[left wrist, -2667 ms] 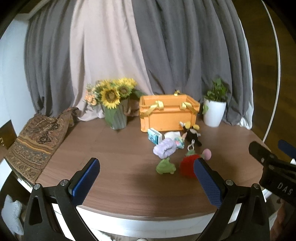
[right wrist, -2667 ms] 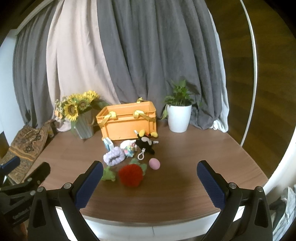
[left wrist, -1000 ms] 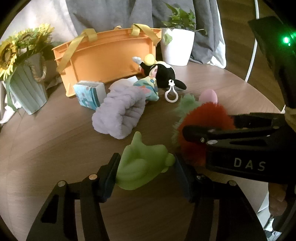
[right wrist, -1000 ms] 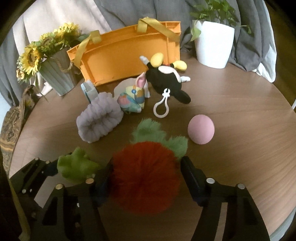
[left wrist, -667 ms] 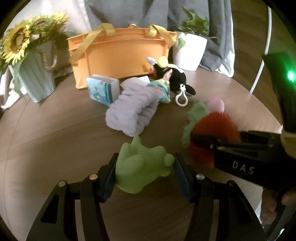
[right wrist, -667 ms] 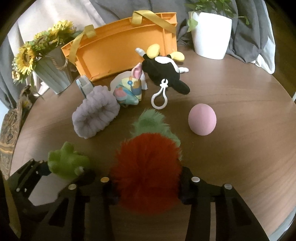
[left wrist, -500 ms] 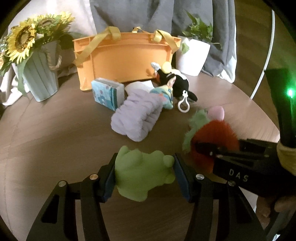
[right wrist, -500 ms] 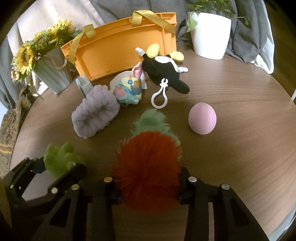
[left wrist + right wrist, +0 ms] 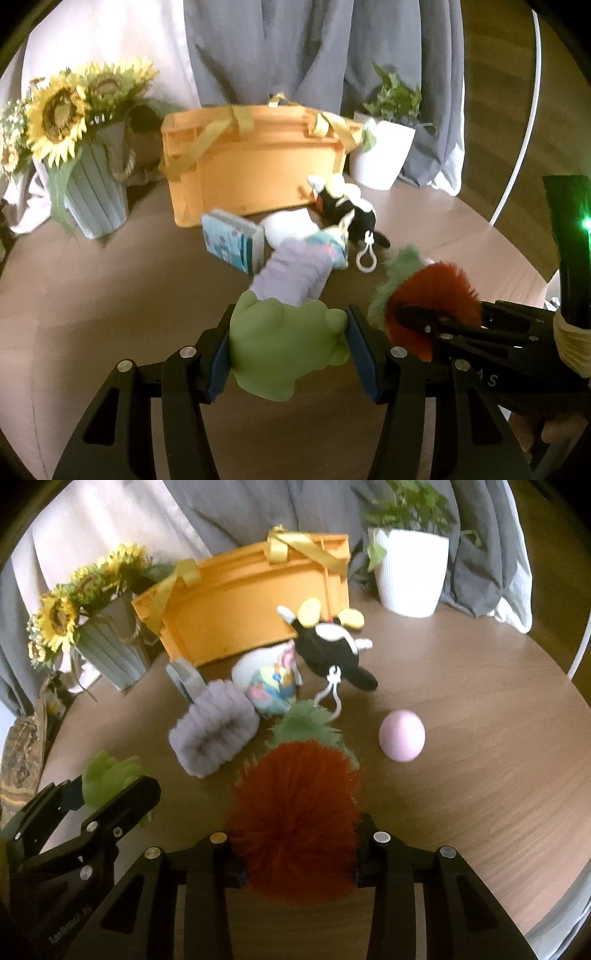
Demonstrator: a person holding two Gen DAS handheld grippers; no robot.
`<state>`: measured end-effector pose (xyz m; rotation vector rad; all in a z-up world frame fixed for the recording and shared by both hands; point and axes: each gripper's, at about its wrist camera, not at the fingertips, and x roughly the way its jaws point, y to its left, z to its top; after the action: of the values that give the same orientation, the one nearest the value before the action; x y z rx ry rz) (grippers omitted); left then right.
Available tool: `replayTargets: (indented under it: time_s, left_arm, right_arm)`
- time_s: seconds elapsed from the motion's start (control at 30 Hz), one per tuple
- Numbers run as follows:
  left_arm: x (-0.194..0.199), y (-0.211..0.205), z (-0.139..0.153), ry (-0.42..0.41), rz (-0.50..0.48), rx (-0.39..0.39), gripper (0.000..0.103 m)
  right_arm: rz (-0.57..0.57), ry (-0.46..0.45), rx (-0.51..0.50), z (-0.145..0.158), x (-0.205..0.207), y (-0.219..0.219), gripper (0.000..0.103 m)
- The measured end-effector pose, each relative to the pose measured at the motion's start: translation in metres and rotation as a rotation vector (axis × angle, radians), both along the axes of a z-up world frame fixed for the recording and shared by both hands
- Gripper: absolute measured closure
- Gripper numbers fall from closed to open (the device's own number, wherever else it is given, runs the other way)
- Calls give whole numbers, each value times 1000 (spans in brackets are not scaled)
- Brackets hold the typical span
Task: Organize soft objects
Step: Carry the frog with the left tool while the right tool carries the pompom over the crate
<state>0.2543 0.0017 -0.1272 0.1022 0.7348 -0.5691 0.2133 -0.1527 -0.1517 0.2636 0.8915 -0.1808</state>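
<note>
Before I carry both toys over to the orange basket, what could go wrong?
The grippers sit close together, the left gripper on the green toy, the right gripper on the red fluffy toy; they may collide. The orange basket has handles draped over its rim that could snag a toy.

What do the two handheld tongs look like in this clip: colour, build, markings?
Both are matte black, with flat skeletal linkage arms joined by silver rivets. The left tongs carry blue textured pads on their fingers. The right tongs show white lettering ending in "AS" on the side, and a black upright part with a green light. No cables or sleeves visible.
</note>
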Motion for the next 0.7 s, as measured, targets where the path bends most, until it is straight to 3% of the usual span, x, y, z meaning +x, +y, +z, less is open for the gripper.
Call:
replayTargets:
  time_s: [0.37,0.7]
  left_arm:
    - [7,5,46,-98,34,-43,48]
    - [21,-8,79,-174,141,-56,48]
  right_arm:
    - [-6,-125,-14,44,5,2,65]
    - [81,-239,-26,84,30,-11,65]
